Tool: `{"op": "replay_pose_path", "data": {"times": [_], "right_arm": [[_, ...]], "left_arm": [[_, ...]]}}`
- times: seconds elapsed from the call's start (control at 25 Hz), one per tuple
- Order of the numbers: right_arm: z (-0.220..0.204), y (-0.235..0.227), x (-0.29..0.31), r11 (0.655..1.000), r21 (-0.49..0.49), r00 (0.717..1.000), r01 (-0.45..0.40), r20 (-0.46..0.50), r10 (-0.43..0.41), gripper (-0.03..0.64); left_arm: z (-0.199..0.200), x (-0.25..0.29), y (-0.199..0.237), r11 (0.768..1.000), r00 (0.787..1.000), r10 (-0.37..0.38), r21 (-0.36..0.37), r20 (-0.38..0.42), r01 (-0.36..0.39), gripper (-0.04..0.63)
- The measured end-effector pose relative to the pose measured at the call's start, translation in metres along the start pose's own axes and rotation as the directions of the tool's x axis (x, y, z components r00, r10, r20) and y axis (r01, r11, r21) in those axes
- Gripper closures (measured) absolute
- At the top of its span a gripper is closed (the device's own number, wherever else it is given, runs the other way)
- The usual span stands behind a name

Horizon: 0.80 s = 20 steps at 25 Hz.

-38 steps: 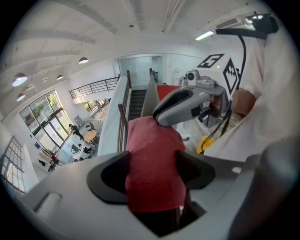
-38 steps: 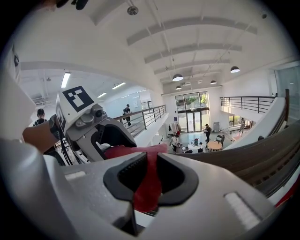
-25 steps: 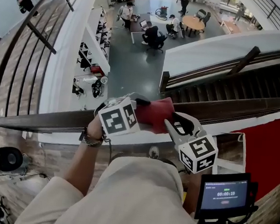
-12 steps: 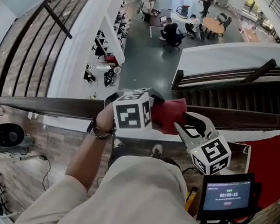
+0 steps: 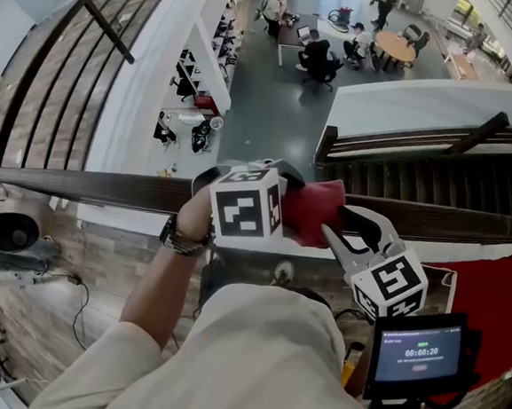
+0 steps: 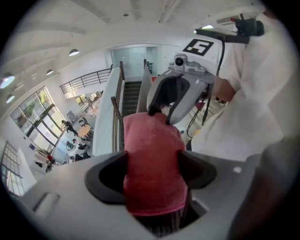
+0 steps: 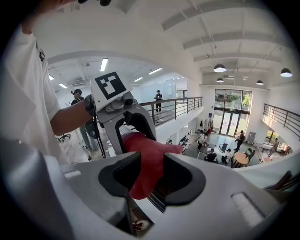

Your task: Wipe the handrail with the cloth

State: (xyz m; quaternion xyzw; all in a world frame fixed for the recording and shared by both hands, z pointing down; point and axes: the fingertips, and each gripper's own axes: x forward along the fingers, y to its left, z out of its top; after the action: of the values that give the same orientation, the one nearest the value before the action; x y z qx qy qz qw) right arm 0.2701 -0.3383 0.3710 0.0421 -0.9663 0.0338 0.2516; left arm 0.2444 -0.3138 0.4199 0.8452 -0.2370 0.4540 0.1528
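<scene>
Cloth [image 5: 314, 210], red, sits on top of the dark handrail [image 5: 88, 189] that runs left to right; the left gripper [image 6: 153, 174] pinches its left part and the right gripper [image 7: 151, 177] pinches its right part

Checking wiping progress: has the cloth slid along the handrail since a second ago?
No. The cloth stays in line with the stair post beyond the handrail.
</scene>
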Motion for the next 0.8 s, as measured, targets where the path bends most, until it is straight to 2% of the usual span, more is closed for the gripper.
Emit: {"op": "replay_pose_path", "data": {"times": [0.28, 0.8], "right_arm": [[0.004, -0.001, -0.001, 1.000, 0.007, 1.000, -0.001, -0.028, 0.001, 0.465], [-0.001, -0.022, -0.001, 0.987, 0.117, 0.994, 0.107, 0.005, -0.108, 0.492]], "left_arm": [[0.003, -0.001, 0.002, 1.000, 1.000, -0.005, 0.008, -0.010, 0.006, 0.235], [0.009, 0.006, 0.011, 1.000, 1.000, 0.002, -0.011, 0.016, -0.001, 0.230]]}}
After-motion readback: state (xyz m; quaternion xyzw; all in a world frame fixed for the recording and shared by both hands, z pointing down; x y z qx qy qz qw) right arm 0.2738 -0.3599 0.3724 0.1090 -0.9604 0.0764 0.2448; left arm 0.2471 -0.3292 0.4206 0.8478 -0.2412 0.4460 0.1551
